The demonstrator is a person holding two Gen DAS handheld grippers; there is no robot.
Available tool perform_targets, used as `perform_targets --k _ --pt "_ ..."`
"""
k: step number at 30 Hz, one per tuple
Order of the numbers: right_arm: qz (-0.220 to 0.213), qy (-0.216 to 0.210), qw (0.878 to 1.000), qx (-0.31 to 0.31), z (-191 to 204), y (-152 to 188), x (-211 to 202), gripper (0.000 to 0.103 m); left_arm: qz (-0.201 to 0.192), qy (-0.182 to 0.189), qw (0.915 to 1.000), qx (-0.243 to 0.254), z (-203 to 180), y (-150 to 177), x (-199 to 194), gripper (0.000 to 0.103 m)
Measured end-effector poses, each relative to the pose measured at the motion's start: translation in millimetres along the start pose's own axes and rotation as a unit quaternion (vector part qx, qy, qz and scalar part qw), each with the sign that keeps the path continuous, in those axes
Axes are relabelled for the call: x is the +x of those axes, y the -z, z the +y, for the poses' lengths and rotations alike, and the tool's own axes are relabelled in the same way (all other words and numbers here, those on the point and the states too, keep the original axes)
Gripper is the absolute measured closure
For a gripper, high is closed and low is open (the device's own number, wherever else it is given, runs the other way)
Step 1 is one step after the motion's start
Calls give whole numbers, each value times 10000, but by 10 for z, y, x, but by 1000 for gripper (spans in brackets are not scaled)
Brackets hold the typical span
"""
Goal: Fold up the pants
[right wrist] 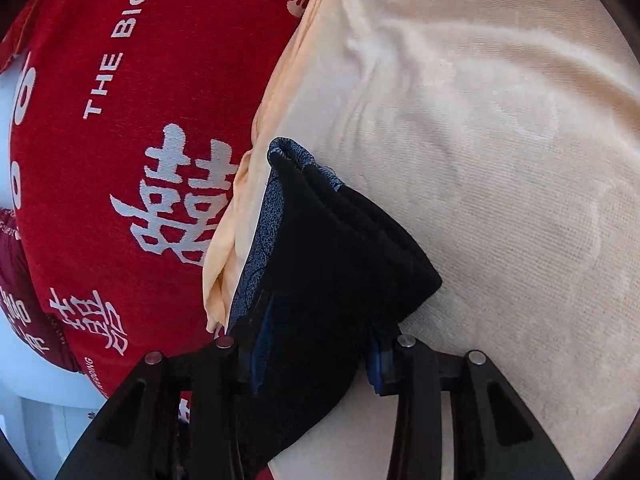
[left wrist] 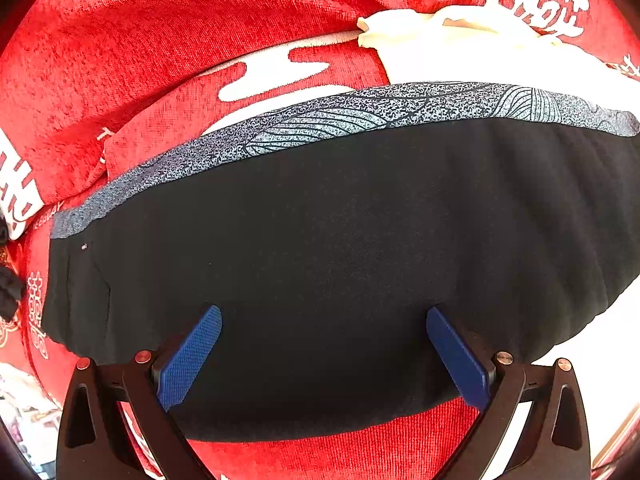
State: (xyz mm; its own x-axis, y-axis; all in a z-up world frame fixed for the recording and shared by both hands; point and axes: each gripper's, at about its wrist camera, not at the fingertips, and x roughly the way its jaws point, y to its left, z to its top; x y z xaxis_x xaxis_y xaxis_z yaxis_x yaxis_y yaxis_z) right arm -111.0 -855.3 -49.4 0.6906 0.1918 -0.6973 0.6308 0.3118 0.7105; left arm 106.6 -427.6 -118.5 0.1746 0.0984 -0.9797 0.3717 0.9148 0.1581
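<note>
Black pants [left wrist: 320,220] with a speckled grey patterned waistband [left wrist: 320,124] lie folded flat on a red cloth. My left gripper [left wrist: 323,314] hovers over their near edge, open, its blue pads [left wrist: 192,356] spread wide with nothing between them. In the right wrist view a bunched, layered end of the pants [right wrist: 332,260] stands up between the fingers of my right gripper [right wrist: 316,352], which is shut on it. The fabric hides most of the right gripper's blue pads [right wrist: 378,364]. The grey band [right wrist: 260,240] runs along the left side of that bunch.
A red cloth [left wrist: 160,40] with white characters and lettering [right wrist: 100,200] covers the surface. A cream towel-like cloth [right wrist: 480,160] lies under and right of the held end, also seen at the far right in the left wrist view [left wrist: 460,52].
</note>
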Motion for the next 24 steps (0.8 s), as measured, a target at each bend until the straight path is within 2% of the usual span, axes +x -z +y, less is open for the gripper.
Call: perform_targets --k 5,11,13,15,17,19,22,24 --pt "59 38 10000 35 6 -16 18 61 45 -55 10000 23 -57 -60 -49 0" --pt "107 3 9999 109 -12 -32 20 60 -226 288 9992 133 -248 -179 -275 0" --pt "125 12 9999 118 -13 -33 19 61 -295 507 9982 151 -373 -248 -335 0" --pt "147 81 9998 139 -15 -35 19 64 -407 683 9966 212 -554 -333 -376 0" --pt "177 179 9995 182 -23 -35 14 72 -502 793 9954 202 -709 -409 -406 1" --pt "180 165 9993 294 -69 -31 7 80 -553 959 9938 51 -881 -490 -426 8" --pt "193 85 9989 428 -102 -28 -19 85 -532 1169 9916 -125 -1106 -535 -320 8" --pt "185 -33 9990 406 -37 -27 -69 89 -468 943 9943 154 -1335 -478 -136 5"
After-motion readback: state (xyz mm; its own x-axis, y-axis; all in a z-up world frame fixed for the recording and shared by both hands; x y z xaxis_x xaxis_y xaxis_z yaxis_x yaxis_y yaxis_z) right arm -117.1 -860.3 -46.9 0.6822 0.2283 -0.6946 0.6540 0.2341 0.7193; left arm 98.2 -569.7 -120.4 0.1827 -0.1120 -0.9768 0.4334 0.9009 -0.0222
